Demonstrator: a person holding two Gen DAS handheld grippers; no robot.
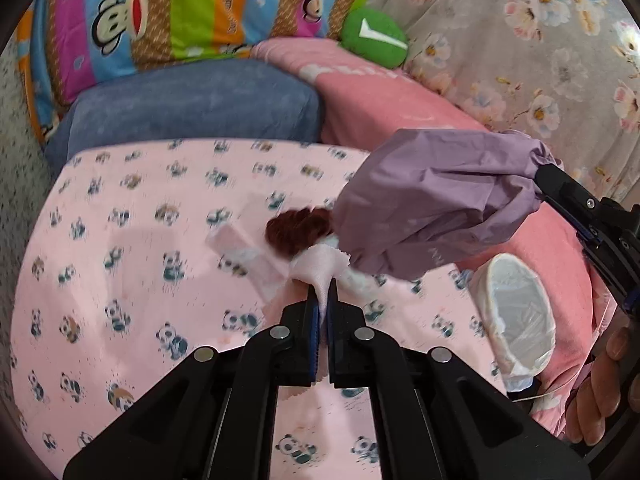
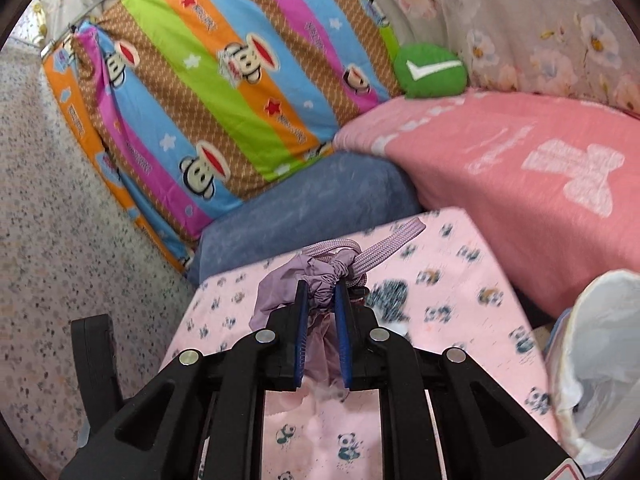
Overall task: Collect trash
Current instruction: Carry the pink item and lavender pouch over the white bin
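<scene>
— What's nearest you?
— My left hand-held gripper [image 1: 322, 294], clamped tight on a pink tissue [image 1: 320, 266] over the panda sheet [image 1: 132, 280].
— And the right one?
— My right hand-held gripper [image 2: 320, 294] pinches the purple pouch [image 2: 316, 280] above that sheet; the lined bin [image 2: 600, 364] stands beside it.

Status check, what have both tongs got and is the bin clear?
Left tongs shut on pink tissue. Right tongs shut on purple pouch. Lined bin open, unobstructed.
</scene>
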